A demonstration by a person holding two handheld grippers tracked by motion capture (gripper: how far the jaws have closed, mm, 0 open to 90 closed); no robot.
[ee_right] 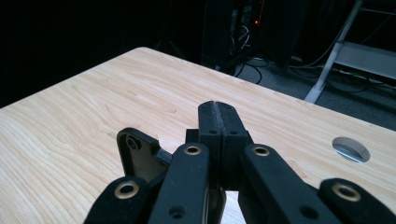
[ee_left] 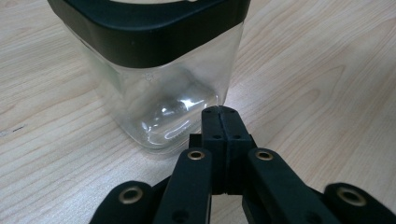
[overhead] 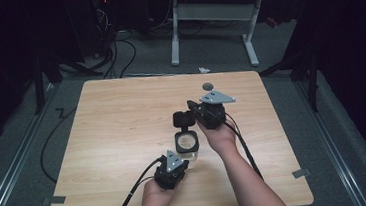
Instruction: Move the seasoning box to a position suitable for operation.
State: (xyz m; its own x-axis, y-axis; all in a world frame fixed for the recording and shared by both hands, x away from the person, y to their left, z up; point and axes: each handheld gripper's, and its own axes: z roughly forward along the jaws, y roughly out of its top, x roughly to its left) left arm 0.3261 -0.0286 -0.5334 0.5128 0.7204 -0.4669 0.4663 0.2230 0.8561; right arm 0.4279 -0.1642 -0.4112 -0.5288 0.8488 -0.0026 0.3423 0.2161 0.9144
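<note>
While the left gripper, jaws pressed together, sits just beside the open glass jar, the right gripper pinches its black lid above (my guess).

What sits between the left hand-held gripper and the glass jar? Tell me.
Nothing. In the left gripper view, only a short strip of bare wooden table separates the left hand-held gripper, jaws shut, from the glass jar.

We saw the jar's top cut off by the frame edge; the lid sat half hidden behind the right gripper.
</note>
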